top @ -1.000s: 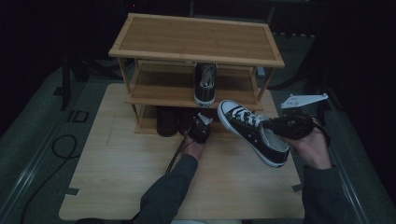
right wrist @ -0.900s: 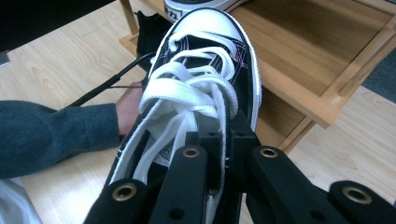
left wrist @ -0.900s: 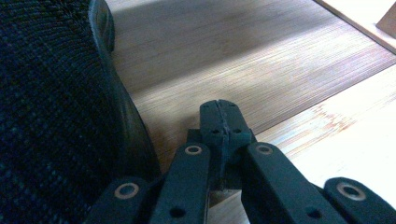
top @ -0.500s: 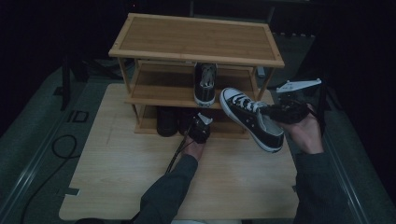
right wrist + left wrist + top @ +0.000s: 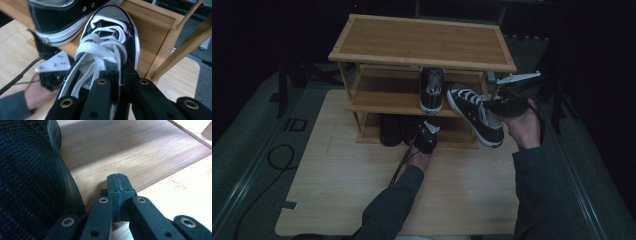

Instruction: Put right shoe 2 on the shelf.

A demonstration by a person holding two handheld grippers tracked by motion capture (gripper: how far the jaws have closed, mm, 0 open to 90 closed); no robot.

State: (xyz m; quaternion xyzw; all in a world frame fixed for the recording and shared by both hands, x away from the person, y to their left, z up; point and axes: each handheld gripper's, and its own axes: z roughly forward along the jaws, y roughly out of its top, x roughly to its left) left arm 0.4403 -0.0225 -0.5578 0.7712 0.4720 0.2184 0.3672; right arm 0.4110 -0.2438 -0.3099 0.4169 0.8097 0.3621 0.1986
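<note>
Right now, one line per item:
held shoe: black canvas low-top sneaker (image 5: 476,114) with white laces, white rubber toe cap and a white strip round the sole; silver eyelets along the lacing
held shoe, close up: right gripper view shows the sneaker (image 5: 107,50) from the heel end, toe pointing away, laces loosely crossed, light lining inside the opening
held shoe, place: off the table, in the air at the right front of the rack, toe over the edge of the middle shelf (image 5: 382,97), just beside the second sneaker
right gripper: right gripper (image 5: 499,107) has its jaws pinched nearly together on the sneaker's back edge at the tongue and collar; grey plate sticks up on top
left gripper: left gripper (image 5: 424,134) sits low on the table at the front of the bottom shelf, jaws fully closed on each other with nothing between them; left gripper view shows the closed tips (image 5: 117,185) over bare wood
second sneaker: matching black and white sneaker (image 5: 432,90) stands on the middle shelf, heel towards the person
dark shoe: dark knitted shoe (image 5: 390,130) on the bottom shelf, just beside the left gripper; texture clear in the left gripper view (image 5: 30,182)
rack: three-level bamboo shoe rack (image 5: 422,42), top level bare
table: light wooden table (image 5: 342,190) under the rack
</note>
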